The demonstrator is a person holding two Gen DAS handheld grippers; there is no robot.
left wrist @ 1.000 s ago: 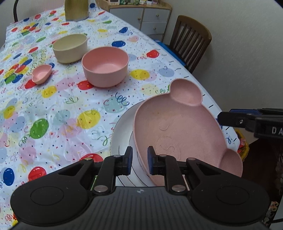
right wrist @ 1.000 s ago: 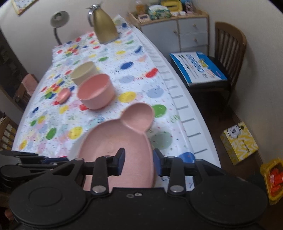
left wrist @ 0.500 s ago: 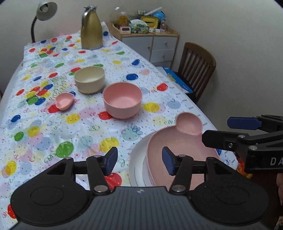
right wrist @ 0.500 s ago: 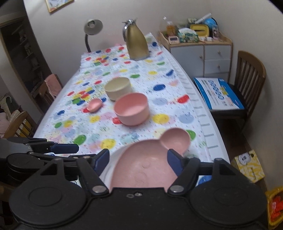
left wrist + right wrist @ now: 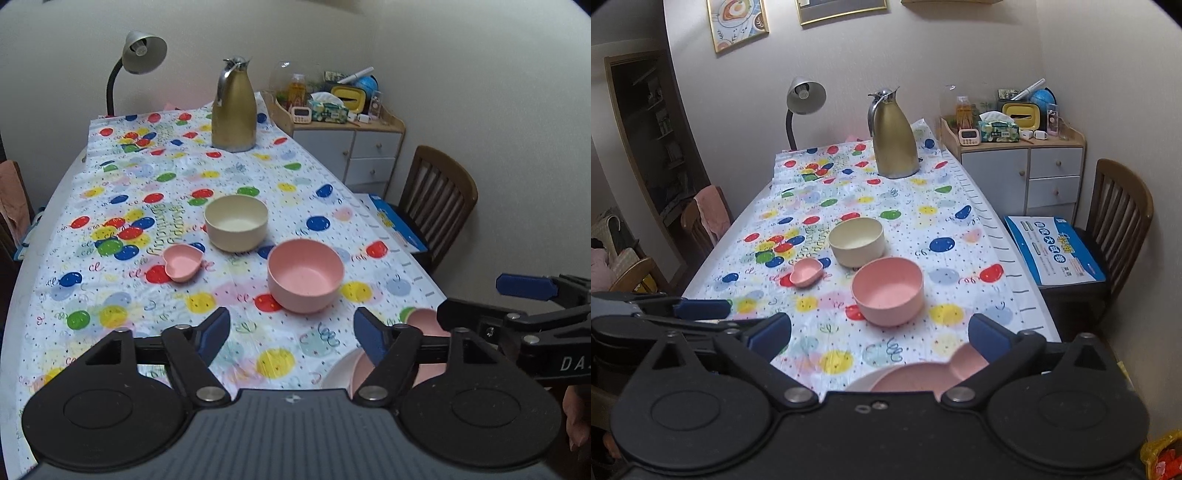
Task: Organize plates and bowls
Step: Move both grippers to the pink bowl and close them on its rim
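A long table wears a party cloth (image 5: 110, 280) with bright balloons on it. At the near right edge lies a pink plate (image 5: 923, 380) with round bear ears. It sits on top of a white plate (image 5: 862, 384), and only a thin white rim peeks out on its left side.

The left gripper (image 5: 291, 334) hangs above the near part of the table. Its jaws are opening, and nothing is between them. Only the cloth shows in the gap. The pink plate lies just to the right of its right finger.

The right gripper (image 5: 881, 334) hangs over the pink plate. Its jaws are opening too, spread very wide, and they grip nothing. The plate's ear shows low down by its right finger, and the pads do not press on it.

Farther along the table stands a pink bowl (image 5: 306, 275). Behind it, a bit to the left, stands a cream bowl (image 5: 236, 222). Left of the pink bowl lies a small pink heart dish (image 5: 182, 263). The three stand near each other but do not touch.

At the far end stands a tall gold jug (image 5: 233, 110), with a grey lamp (image 5: 142, 55) to its left. A white cabinet (image 5: 1034, 177) stands in the far right corner, and a brown chair (image 5: 1119, 218) stands near it.
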